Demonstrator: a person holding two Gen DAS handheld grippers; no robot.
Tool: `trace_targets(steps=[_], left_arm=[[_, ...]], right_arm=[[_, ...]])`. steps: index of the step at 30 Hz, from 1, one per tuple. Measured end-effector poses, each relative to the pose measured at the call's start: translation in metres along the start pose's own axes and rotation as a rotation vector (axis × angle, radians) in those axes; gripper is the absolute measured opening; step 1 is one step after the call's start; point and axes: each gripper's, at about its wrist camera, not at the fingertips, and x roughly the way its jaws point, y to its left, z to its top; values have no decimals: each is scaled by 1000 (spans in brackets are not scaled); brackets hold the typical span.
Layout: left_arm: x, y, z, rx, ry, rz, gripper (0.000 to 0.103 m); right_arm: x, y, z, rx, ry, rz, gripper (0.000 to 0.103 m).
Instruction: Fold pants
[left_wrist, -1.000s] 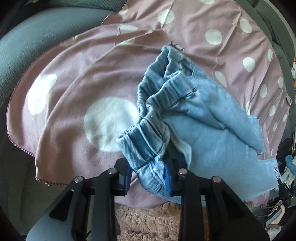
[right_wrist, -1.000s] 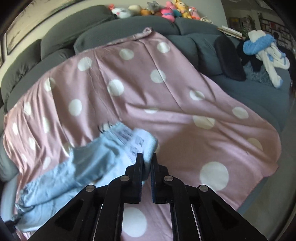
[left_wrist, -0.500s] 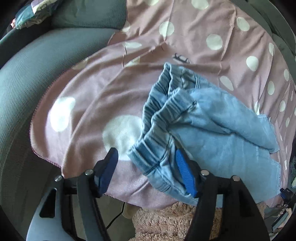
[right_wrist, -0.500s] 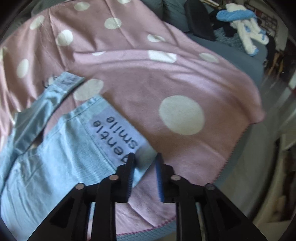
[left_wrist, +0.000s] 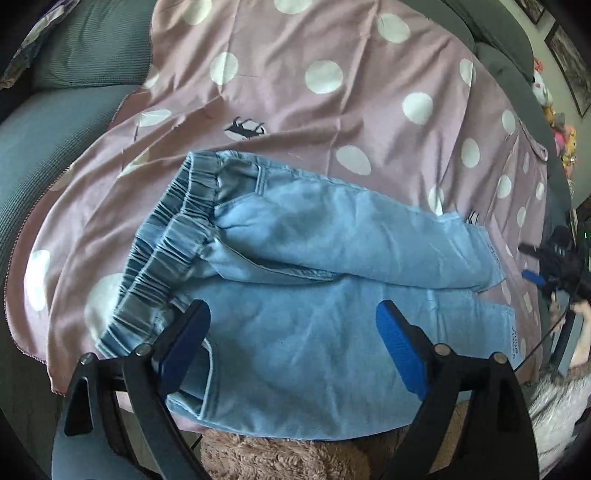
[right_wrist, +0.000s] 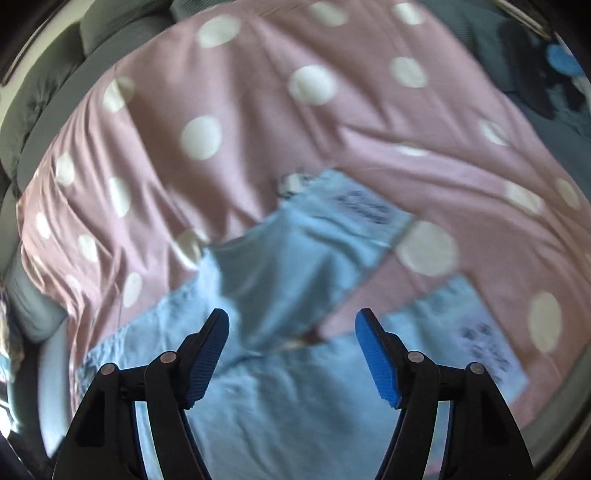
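Observation:
Light blue denim pants (left_wrist: 314, 295) lie spread on a pink polka-dot blanket (left_wrist: 332, 110), elastic waistband (left_wrist: 173, 243) at the left, both legs running right, the far leg partly lying over the near one. My left gripper (left_wrist: 291, 332) is open and empty, just above the near leg by the waistband. In the right wrist view the pants (right_wrist: 288, 280) show blurred, with the two leg ends apart and printed labels on the cuffs. My right gripper (right_wrist: 291, 350) is open and empty above the legs. It also shows small at the right edge of the left wrist view (left_wrist: 546, 269).
The blanket covers a grey-green sofa (left_wrist: 55, 129) with cushions (right_wrist: 44, 81) behind. A brown fuzzy fabric (left_wrist: 295, 458) sits at the near edge below the pants. Dark and blue clothes (right_wrist: 554, 74) lie at the far right of the sofa.
Both grippers let go of the pants and opened wide. The left released the waistband, the right released a cuff. Both pulled back, and the pants now lie flat.

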Motion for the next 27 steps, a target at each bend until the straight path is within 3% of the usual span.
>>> trace_targets(steps=[5,9,15,17,18,20,22,27], left_arm=[[32,1,-11,-24,104,17,83],[46,9,-18,-47,158,58,80],[48,10,-20,-42,158,77,80],[48,9,-21,-33,154,86,80],[49,8,-21,-25,153,90,80],[49,7,-22,-14,152,97,81],[49,6,-21,-11,149,101,81],[49,7,-21,-24,140,94,81]], right_arm=[[68,48,33,35,130,10,70],[112,74,50,28,155,-117,70],[157,76,48,41,227,-255,70],[159,73,41,34,218,-268,59],[158,72,37,21,219,-260,46],[152,72,31,-9,200,-246,37],[145,72,26,-36,197,-210,21],[96,68,11,-47,102,-110,7]])
